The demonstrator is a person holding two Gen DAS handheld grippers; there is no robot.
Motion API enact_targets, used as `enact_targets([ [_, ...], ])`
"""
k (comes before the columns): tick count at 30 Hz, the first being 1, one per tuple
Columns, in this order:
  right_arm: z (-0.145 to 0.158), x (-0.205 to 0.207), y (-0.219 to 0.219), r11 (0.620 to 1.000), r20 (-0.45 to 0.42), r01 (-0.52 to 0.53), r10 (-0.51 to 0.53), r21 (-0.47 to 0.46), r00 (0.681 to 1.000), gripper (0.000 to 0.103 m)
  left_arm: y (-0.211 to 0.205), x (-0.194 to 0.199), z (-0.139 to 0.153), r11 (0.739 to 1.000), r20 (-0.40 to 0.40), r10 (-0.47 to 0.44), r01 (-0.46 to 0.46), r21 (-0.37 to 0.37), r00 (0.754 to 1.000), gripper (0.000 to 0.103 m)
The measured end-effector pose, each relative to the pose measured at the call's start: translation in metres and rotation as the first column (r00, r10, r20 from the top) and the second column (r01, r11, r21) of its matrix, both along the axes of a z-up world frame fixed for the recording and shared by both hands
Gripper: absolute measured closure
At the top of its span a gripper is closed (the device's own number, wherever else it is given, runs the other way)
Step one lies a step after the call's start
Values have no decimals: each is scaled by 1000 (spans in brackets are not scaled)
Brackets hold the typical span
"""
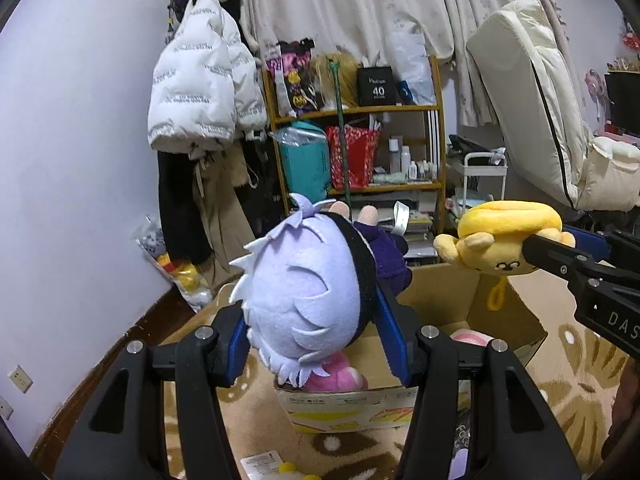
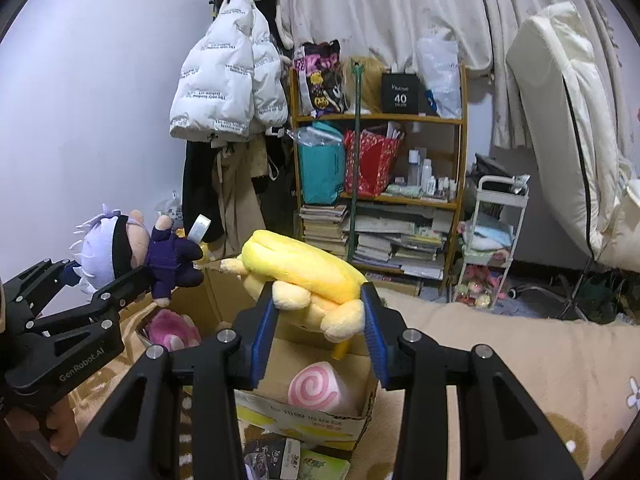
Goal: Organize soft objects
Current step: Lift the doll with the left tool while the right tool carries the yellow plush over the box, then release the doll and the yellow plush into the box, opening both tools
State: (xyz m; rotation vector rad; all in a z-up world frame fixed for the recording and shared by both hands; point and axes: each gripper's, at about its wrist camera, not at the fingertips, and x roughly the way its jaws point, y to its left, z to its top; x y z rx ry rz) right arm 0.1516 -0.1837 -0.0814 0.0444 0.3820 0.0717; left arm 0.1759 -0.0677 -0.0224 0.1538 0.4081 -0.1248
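- The left gripper (image 1: 316, 340), a black two-finger tool with blue pads, is clamped on the round head of a lilac-haired plush doll (image 1: 304, 300) with a black band over its eyes and a dark purple outfit.
- The doll hangs in the air over the left part of an open brown cardboard box (image 1: 436, 300); its feet point away from the camera, towards the wooden shelf (image 1: 438, 120).
- The right gripper (image 2: 320, 320), of the same make, grips a yellow plush bear lying under a flat yellow cushion-like top (image 2: 304, 276); the pads press on its pale lower body from both sides.
- This yellow toy is held above the right part of the box, and a small yellow loop dangles from it.
- Inside the box lie a pink plush toy (image 2: 172, 330) on the left and a pink-and-white spiral-patterned soft cushion (image 2: 316, 392) on the right.
- The box stands on a beige patterned blanket (image 2: 520, 360).
- Behind it, a white puffer jacket (image 2: 224, 80) hangs on the lilac wall beside the shelf, which is crowded with bags, bottles and stacked books.
- A folded white mattress (image 2: 560, 120) leans against the curtains to the right.
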Motion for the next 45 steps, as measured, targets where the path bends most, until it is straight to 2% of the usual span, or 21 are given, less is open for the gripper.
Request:
enact_targets([
  [13, -36, 16, -10, 999, -102, -10, 15, 53, 995, 59, -10, 20, -24, 999, -84, -38, 38, -4, 996, 48],
  [24, -38, 13, -5, 996, -103, -55, 61, 66, 993, 58, -16, 25, -33, 998, -137, -59, 59, -7, 989, 46],
  [30, -44, 17, -3, 995, -135, -66, 75, 73, 988, 57, -16, 25, -35, 998, -153, -59, 59, -1, 986, 36],
  [32, -46, 18, -3, 994, -144, -68, 79, 82, 986, 54, -16, 23, -36, 999, -155, -53, 54, 5, 986, 28],
  [39, -51, 18, -6, 991, -170, -70, 88, 111, 981, 53, -7, 21, -36, 999, -175, -28, 31, 12, 984, 27],
  [40, -50, 17, -6, 991, -169, -69, 88, 111, 982, 51, -5, 21, -37, 1000, -179, -21, 24, 13, 984, 26],
  [43, -49, 15, -8, 990, -159, -72, 91, 120, 983, 36, 3, 17, -36, 1000, -195, -3, 5, 12, 981, 24],
  [45, -46, 11, -9, 989, -153, -74, 93, 128, 984, 34, 8, 12, -35, 1000, -198, 10, -8, 10, 980, 19],
])
